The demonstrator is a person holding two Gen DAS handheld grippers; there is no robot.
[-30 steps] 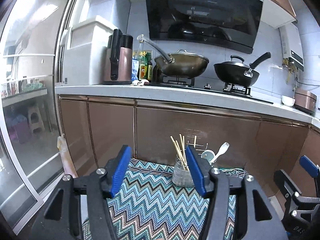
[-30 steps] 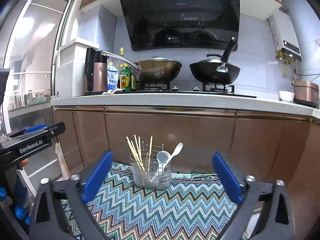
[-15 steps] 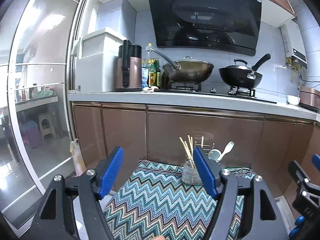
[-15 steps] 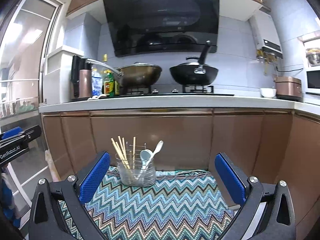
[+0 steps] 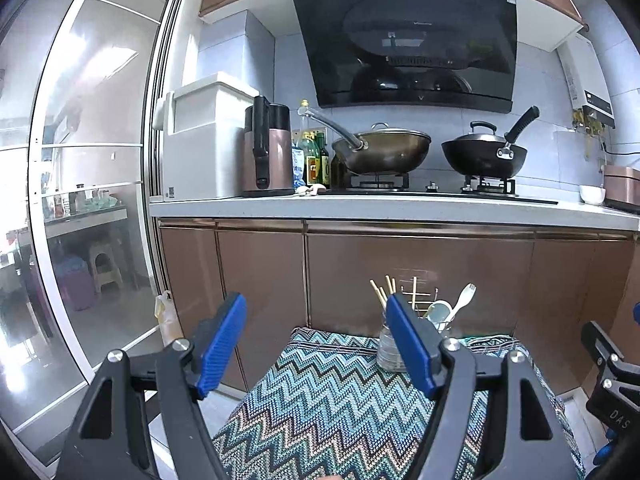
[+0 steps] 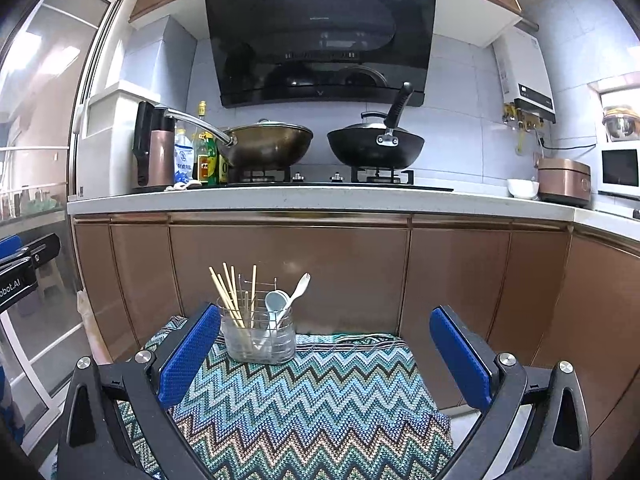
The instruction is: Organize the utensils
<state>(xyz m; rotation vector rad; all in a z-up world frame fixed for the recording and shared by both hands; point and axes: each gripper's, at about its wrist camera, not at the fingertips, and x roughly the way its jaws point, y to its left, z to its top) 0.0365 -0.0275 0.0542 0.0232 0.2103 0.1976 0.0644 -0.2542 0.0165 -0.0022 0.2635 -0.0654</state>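
Observation:
A clear utensil holder (image 6: 259,340) stands at the far edge of a zigzag-patterned cloth (image 6: 304,404). It holds several wooden chopsticks (image 6: 229,296), a pale spoon (image 6: 276,304) and a white spork (image 6: 299,286). The holder also shows in the left wrist view (image 5: 387,350), partly behind a blue finger pad (image 5: 408,344). My left gripper (image 5: 316,340) is open and empty, held above the cloth's left part. My right gripper (image 6: 326,352) is open and empty, well short of the holder.
Brown cabinet doors (image 6: 288,276) rise right behind the cloth, under a white counter (image 6: 320,200) with two woks (image 6: 376,146), bottles and a kettle. A glass sliding door (image 5: 92,200) is at the left. The other gripper shows at each view's edge.
Both grippers have pulled back and away from the holder, which looks smaller in the left view. Both cameras have tilted up. Jaws stay open and empty.

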